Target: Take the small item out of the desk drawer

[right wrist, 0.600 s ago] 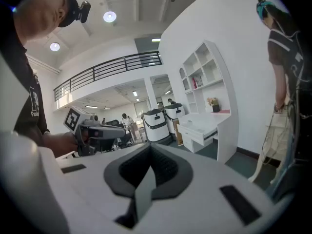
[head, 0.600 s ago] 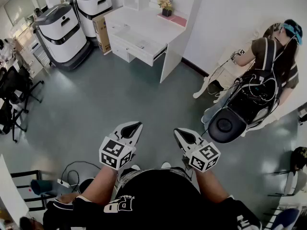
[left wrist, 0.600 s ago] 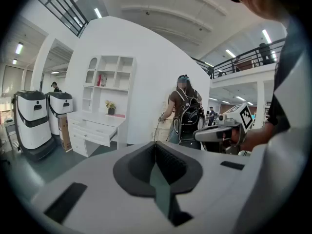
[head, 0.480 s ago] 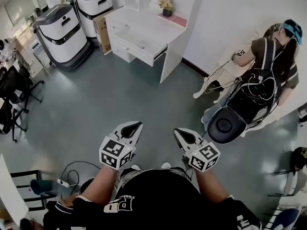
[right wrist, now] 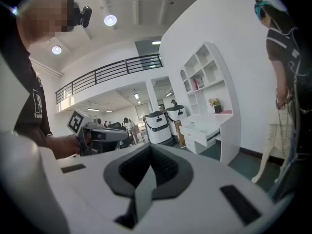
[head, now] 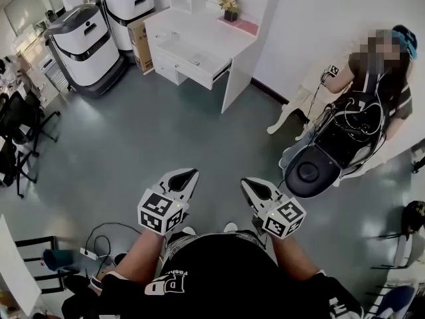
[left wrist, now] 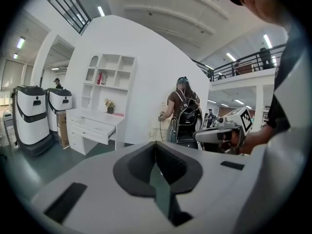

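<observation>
the person's two bare forearms reached up from the bottom middle of the head view, each hand wrapped round the rear of its tool, so that the left gripper point(head: 182, 177) and the right gripper point(head: 257, 190) sat side by side over the grey-green floor point(head: 153, 131), well apart from each other. both pointed up-frame and a little downward, their noses angled slightly toward one another, with the marker cubes nearest the body. in the left gripper view the jaws were pressed together at the tip with nothing between them, and the right gripper view showed the same: jaws closed on each other and empty. each gripper view also caught the other tool held out level at its side. the white desk point(head: 199, 26) stood far off at the upper middle of the head view, against the white wall, and its drawer point(head: 191, 60) was pulled out toward the room; the small item inside was too small to make out from there. a flower pot point(head: 230, 6) sat on the desk top, a cardboard box point(head: 141, 40) stood just beside the desk on the left, and two white-and-black machines point(head: 86, 40) filled the upper left. another person point(head: 372, 78) with a backpack was at the right edge.
</observation>
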### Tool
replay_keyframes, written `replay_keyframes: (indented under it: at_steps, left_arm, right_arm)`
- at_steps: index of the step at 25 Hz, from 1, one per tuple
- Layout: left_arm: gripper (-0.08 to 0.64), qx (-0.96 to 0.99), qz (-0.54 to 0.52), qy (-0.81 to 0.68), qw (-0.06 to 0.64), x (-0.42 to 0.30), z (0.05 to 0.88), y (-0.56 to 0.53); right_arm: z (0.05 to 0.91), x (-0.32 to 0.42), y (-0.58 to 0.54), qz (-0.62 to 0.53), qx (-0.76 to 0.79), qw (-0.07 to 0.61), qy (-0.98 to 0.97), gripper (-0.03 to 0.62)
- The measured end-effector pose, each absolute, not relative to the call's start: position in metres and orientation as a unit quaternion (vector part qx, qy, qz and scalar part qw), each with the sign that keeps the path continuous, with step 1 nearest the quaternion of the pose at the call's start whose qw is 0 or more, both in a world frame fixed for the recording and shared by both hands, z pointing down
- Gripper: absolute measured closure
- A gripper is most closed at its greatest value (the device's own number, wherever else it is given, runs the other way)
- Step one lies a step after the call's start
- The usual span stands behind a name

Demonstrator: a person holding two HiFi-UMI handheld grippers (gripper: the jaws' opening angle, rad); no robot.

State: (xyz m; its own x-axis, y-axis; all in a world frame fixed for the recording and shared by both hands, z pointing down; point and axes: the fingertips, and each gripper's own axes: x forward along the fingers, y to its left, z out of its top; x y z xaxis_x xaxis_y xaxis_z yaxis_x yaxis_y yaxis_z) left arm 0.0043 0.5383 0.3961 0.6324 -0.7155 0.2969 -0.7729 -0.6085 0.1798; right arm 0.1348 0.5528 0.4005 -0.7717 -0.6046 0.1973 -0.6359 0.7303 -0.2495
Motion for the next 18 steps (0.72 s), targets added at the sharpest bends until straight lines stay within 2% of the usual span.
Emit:
replay_keyframes:
  at_steps: [18]
  left_arm:
    - [0.545,0.896,0.106,-0.411,0.132,-0.044,0.402,0.559]
  right_arm:
    - [0.403,0.082,0.569,0.132,0.349,0.066,-0.925,0.583]
